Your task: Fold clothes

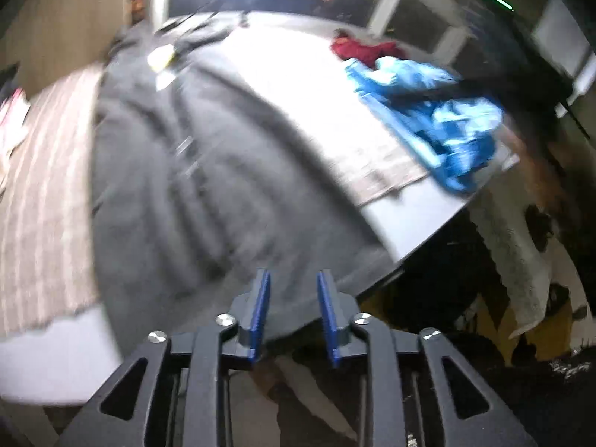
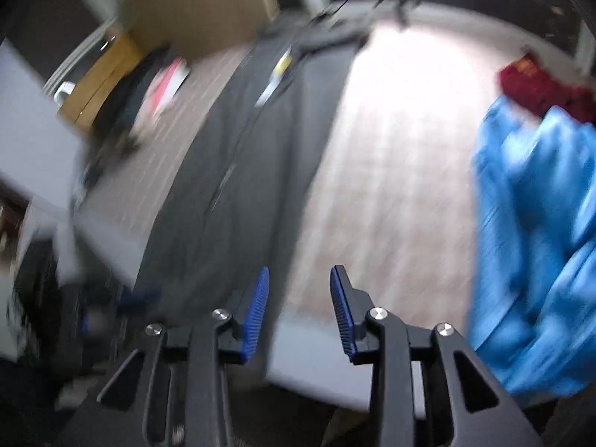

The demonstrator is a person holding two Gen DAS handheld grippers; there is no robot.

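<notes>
A long dark grey garment (image 1: 193, 171) lies spread along the table from the far end to the near edge; it also shows in the right wrist view (image 2: 238, 171). My left gripper (image 1: 293, 279) is open and empty, just above the garment's near hem at the table edge. My right gripper (image 2: 300, 275) is open and empty, above the table beside the garment's right side. The other gripper's blue tip (image 2: 138, 294) shows blurred at the lower left. Both views are motion-blurred.
A crumpled blue garment (image 1: 439, 119) (image 2: 540, 231) and a red one (image 1: 365, 50) (image 2: 540, 89) lie on the table's right side. The table has a striped cloth (image 1: 44, 193) (image 2: 391, 171). A pink and white item (image 2: 164, 85) lies at the left. A towel (image 1: 517, 260) hangs beyond the table corner.
</notes>
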